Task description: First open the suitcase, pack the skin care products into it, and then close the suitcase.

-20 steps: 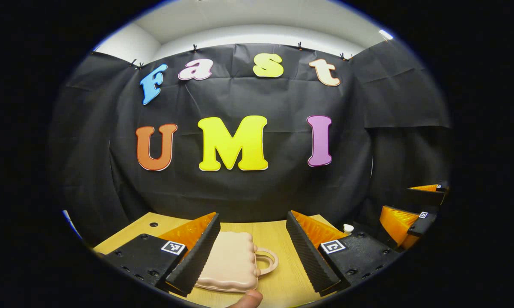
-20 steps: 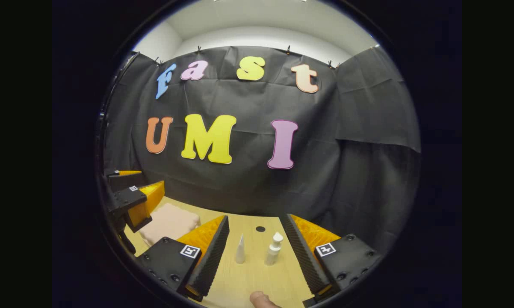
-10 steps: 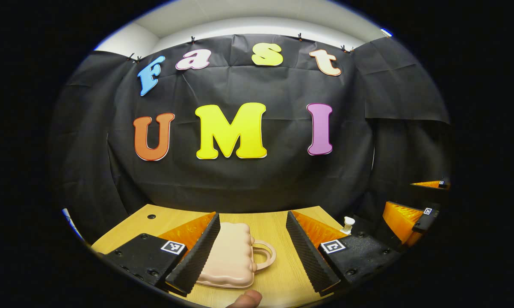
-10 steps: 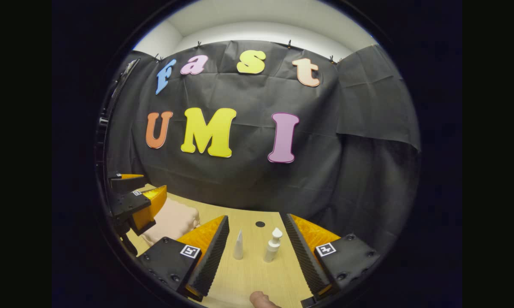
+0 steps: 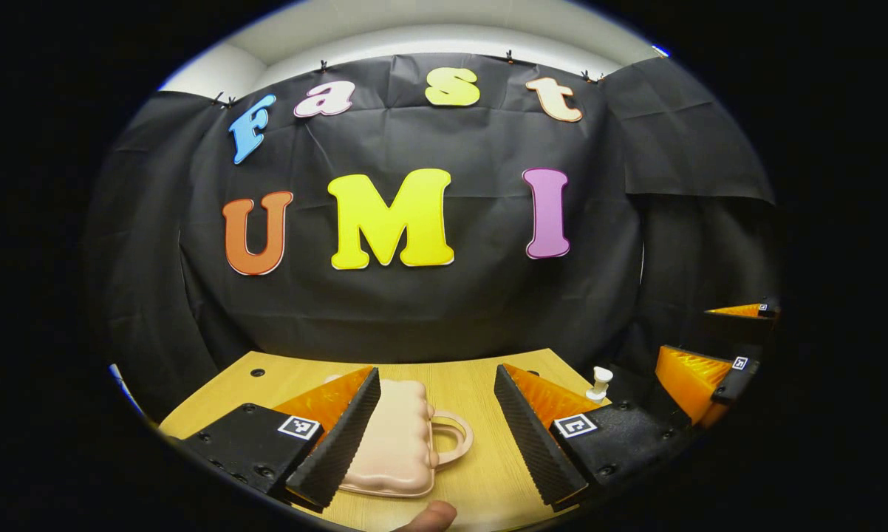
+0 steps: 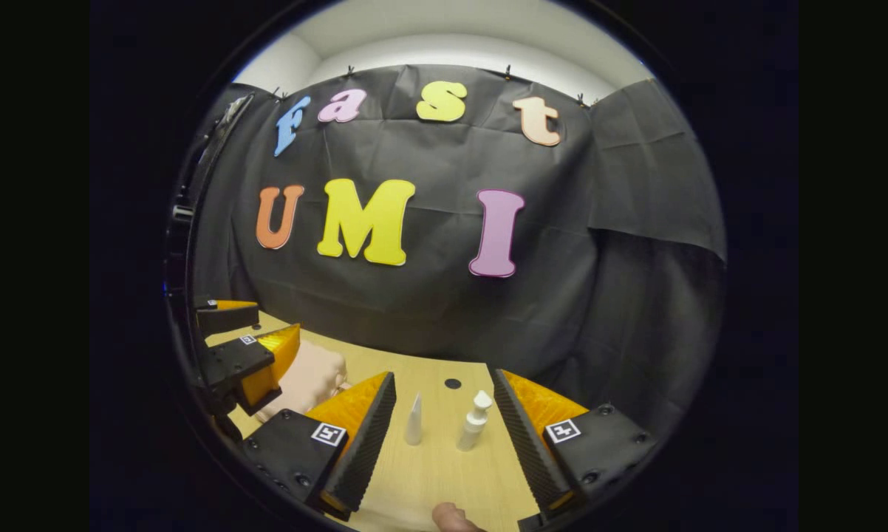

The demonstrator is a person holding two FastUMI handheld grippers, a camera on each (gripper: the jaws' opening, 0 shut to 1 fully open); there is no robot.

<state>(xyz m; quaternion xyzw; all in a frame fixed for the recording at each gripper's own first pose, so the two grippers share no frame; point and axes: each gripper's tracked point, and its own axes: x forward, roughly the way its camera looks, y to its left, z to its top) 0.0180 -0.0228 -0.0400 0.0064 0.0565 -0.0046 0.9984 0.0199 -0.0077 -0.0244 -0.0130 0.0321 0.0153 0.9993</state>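
At lower centre of the left gripper view, on the light wooden tabletop (image 5: 481, 384) — closed pale-pink ridged plastic suitcase with loop handle (image 5: 392, 447), between the left gripper (image 5: 433, 432) jaws, spread wide, clamping nothing. Lower centre of the right gripper view: right gripper (image 6: 440, 436) equally agape around small white cone-shaped tube (image 6: 413, 421) and white pump bottle (image 6: 473, 423). Likely trouble — light case sliding instead of opening; upright bottles toppling if nudged.

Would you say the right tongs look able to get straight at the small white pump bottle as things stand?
Probably yes: the right tongs are open, the small white pump bottle stands upright just ahead between their fingers, and only the white cone-shaped tube stands beside it.
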